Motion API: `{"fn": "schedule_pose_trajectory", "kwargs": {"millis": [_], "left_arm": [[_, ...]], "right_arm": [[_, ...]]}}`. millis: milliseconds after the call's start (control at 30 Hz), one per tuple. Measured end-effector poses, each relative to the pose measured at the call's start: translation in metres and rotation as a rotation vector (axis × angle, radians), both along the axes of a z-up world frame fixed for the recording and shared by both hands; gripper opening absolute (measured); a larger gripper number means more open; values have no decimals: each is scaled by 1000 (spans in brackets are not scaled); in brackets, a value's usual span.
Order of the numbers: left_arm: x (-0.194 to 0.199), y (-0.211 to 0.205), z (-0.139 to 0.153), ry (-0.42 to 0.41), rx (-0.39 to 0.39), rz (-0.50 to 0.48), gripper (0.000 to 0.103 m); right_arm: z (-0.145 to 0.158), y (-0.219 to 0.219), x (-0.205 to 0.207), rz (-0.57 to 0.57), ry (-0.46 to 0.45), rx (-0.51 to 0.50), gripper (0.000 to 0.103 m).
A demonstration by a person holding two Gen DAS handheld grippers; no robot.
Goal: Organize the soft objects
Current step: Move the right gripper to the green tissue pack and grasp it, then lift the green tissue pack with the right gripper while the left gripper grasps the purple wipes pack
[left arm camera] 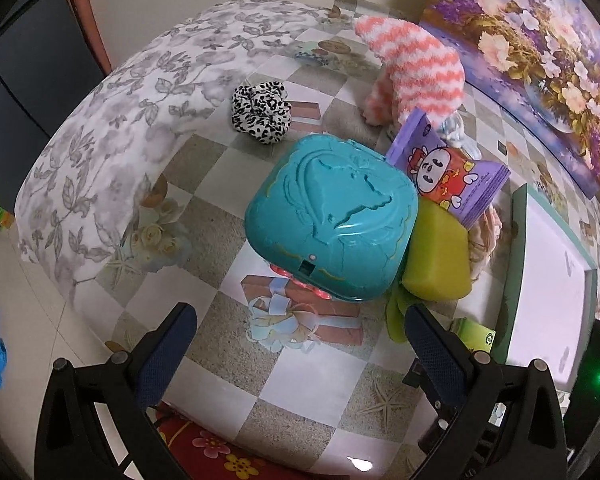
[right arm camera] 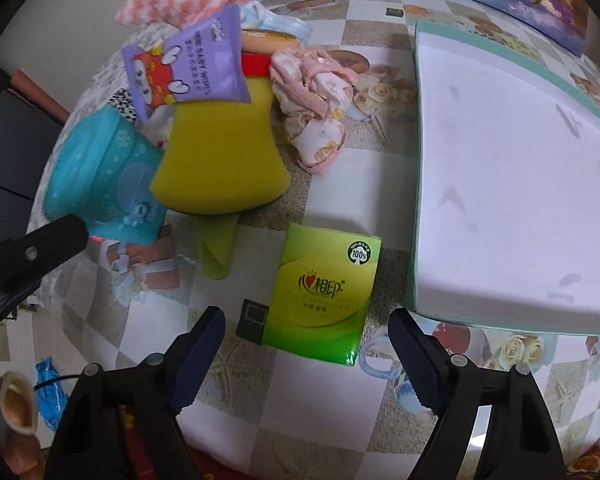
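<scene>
My left gripper [left arm camera: 300,320] is open and empty, just in front of a teal plastic case [left arm camera: 332,216]. A yellow sponge [left arm camera: 436,256] lies right of the case, with a purple wipes pack [left arm camera: 448,168] leaning on it. A leopard-print scrunchie [left arm camera: 262,112] and a pink-and-white striped fluffy sock [left arm camera: 412,68] lie farther back. My right gripper [right arm camera: 306,330] is open and empty, with a green tissue pack [right arm camera: 320,292] between its fingers on the table. The sponge [right arm camera: 220,152], the wipes pack [right arm camera: 188,68], the case [right arm camera: 100,176] and a crumpled pink cloth [right arm camera: 316,96] also show in the right wrist view.
A large white box with a teal rim [right arm camera: 516,176] stands at the right. A grey floral pillow [left arm camera: 112,132] lies at the left. A flower painting [left arm camera: 540,52] leans on the back wall. A small black chip [right arm camera: 253,319] lies by the tissue pack.
</scene>
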State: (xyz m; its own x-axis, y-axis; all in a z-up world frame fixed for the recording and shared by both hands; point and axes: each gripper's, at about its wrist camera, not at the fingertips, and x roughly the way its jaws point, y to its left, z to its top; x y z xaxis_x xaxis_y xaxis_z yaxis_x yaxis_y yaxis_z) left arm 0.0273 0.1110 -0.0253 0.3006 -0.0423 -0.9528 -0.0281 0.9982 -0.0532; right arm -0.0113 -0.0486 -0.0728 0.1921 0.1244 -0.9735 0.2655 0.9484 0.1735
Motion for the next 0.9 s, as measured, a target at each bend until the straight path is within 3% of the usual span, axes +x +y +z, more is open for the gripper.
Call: {"fn": "schedule_pose_trajectory", "kwargs": {"millis": [200, 367, 900], "left_arm": [[0, -3, -4, 14, 13, -12, 103], [0, -4, -8, 27, 30, -6, 103], [-4, -7, -7, 39, 42, 16, 103]], "right_arm": [[-7, -4, 11, -16, -2, -27, 76], [-5, -10, 17, -23, -15, -14, 54], [12, -31, 33, -19, -50, 59, 52]]}}
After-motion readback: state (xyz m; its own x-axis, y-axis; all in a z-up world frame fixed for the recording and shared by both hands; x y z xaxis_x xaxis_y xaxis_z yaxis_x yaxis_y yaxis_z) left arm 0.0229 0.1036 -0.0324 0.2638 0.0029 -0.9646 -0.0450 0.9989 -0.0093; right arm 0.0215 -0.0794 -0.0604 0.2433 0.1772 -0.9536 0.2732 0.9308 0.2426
